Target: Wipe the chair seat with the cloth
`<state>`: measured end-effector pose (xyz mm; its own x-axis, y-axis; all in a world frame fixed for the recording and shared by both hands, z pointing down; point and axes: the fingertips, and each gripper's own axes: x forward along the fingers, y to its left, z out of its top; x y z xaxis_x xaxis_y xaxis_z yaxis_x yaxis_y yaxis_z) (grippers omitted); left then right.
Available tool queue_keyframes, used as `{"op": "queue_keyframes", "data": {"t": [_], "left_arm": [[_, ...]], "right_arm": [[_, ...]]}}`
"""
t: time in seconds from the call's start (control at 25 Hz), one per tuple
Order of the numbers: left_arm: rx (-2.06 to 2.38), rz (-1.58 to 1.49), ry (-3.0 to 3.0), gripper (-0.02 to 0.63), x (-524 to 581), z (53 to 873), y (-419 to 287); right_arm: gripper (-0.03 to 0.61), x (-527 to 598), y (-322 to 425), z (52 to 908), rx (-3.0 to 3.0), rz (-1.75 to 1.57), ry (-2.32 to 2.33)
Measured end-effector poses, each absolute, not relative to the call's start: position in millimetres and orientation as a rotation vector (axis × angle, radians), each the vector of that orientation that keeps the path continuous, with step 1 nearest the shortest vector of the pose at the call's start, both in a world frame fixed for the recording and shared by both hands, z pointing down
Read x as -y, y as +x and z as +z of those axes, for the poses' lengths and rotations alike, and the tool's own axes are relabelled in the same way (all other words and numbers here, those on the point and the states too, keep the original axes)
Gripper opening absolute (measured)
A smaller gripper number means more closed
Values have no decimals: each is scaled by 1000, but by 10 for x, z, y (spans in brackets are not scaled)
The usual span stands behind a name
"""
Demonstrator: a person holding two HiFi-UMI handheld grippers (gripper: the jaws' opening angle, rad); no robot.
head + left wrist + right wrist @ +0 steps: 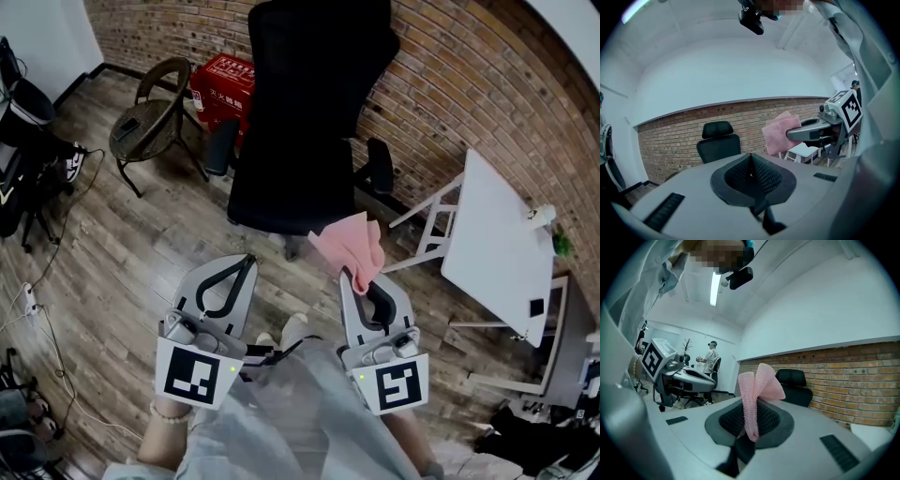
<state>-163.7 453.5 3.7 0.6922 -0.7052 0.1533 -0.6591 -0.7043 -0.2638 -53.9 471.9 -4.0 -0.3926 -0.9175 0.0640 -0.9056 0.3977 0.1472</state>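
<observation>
Found right gripper [359, 279] clamped on pink cloth [352, 246]: nubbly terry, folded, standing up out of black ribbed pads. Found left gripper [247, 259] closed tip to tip, holding nothing. Located cloth near front edge of chair [305, 112], apart from it. Noted chair as black, matt, high-backed with headrest, before red brick wall [450, 84]. Noted red box [223, 89] bearing white characters, not legible. Recorded plank floor [122, 253] and flat white table [497, 244].
</observation>
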Motion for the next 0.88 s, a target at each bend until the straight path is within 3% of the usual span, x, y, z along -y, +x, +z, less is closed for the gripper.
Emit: {"op": "queue_keyframes", "data": {"t": [0.44, 0.88], "left_arm": [[-1116, -369, -2702, 18, -4096, 68, -1413], [-1185, -417, -2659, 18, -2953, 100, -863]], "right_arm": [[57, -4286, -336, 3, 2521, -144, 1631], [57, -3043, 223, 115, 2593, -119, 1546]]}}
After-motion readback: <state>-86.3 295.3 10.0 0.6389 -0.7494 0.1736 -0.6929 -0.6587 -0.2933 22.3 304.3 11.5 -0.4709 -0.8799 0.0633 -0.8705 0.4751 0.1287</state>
